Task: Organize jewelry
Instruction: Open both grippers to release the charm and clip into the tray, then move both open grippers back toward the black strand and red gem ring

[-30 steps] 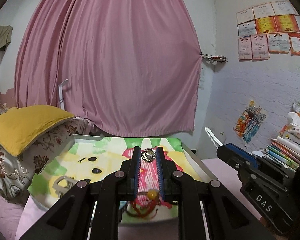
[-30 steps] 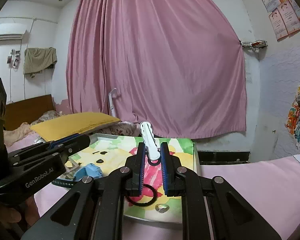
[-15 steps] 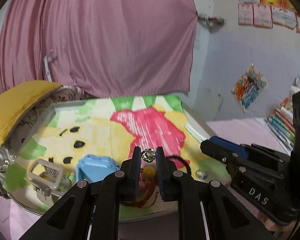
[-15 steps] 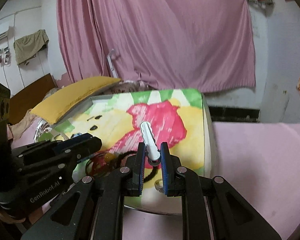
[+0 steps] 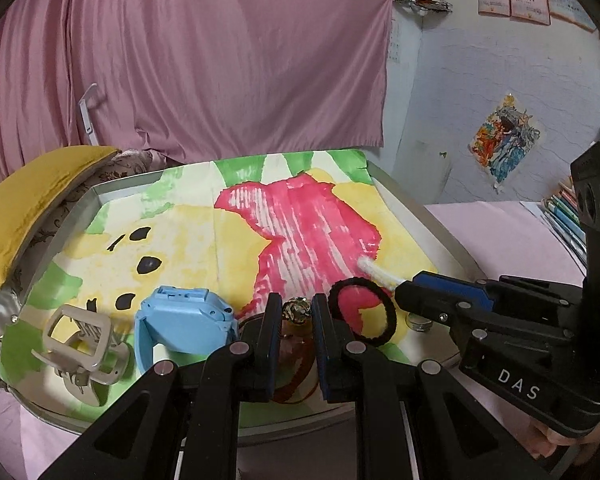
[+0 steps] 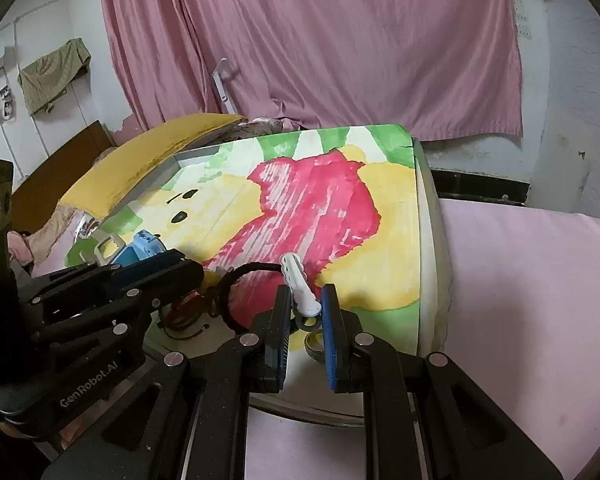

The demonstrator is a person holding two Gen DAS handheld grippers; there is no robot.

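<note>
Both hands full over the tray (image 5: 440,228)

Your left gripper (image 5: 296,314) pinches a silver bead (image 5: 296,309); your right gripper (image 6: 306,307) clamps a white clip (image 6: 298,280), pointing away toward the tray's middle.

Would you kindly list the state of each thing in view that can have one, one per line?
left gripper: shut on a small metallic bead
metallic bead: pinched between the jaws
right gripper: shut on a white hair clip
white hair clip: held, tip pointing away over the tray
black hair tie: lying flat in the tray
beige claw clip: lying in the tray
blue case: resting in the tray
tray: lined with a painted sheet
</note>
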